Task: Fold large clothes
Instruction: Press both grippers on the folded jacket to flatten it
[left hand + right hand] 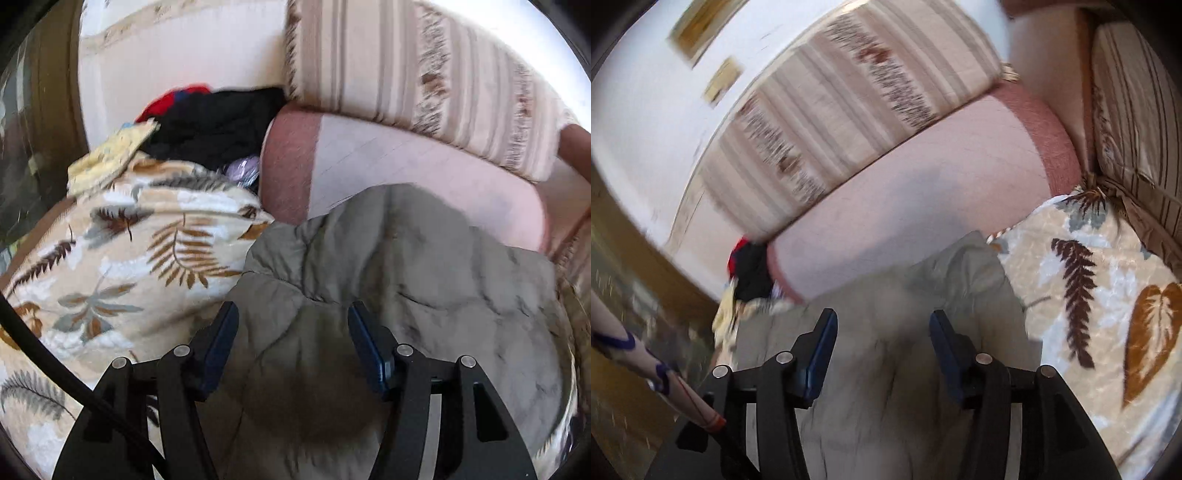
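A leaf-print blanket (122,258) covers the near left. Behind it lie a yellow cloth (110,158) and dark and red clothes (218,122). A striped cushion (406,74) leans on a pink bolster (424,184).

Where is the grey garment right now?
In both wrist views the grey garment lies on the leaf-print blanket, against the pink bolster, under both grippers.

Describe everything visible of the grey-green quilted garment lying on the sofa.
The grey-green quilted garment is a padded, puffy piece with stitched seams and a soft, matte fabric. It lies crumpled and bunched, not yet folded flat, on the leaf-patterned blanket, its far edge against the pink seat cushion. The left gripper and right gripper both stand open over it, cloth showing between their fingers, neither clamping it. Blur hides finer details.
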`<action>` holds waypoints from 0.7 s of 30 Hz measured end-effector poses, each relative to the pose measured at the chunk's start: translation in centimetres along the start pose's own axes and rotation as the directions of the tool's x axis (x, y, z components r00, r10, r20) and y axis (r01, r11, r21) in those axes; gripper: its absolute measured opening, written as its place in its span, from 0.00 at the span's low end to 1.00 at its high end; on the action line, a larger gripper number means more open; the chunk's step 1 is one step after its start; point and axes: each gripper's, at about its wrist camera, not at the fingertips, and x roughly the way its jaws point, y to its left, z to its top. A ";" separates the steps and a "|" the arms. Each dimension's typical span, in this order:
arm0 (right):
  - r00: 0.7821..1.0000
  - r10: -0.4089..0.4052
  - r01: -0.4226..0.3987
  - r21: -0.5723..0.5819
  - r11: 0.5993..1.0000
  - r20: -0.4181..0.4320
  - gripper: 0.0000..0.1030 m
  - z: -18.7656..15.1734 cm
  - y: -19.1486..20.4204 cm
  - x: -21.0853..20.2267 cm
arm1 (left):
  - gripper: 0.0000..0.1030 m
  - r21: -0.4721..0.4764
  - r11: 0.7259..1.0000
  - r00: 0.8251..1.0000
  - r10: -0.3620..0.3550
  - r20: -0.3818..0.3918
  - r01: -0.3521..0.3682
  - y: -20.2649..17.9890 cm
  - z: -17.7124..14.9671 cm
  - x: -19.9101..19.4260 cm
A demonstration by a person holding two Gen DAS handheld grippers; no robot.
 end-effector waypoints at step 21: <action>0.943 -0.229 0.166 -0.255 0.952 -0.240 0.58 -8.1 -0.2 9.8 | 0.72 0.106 0.994 0.988 -0.019 -0.155 0.036 -5.0 -2.7 6.4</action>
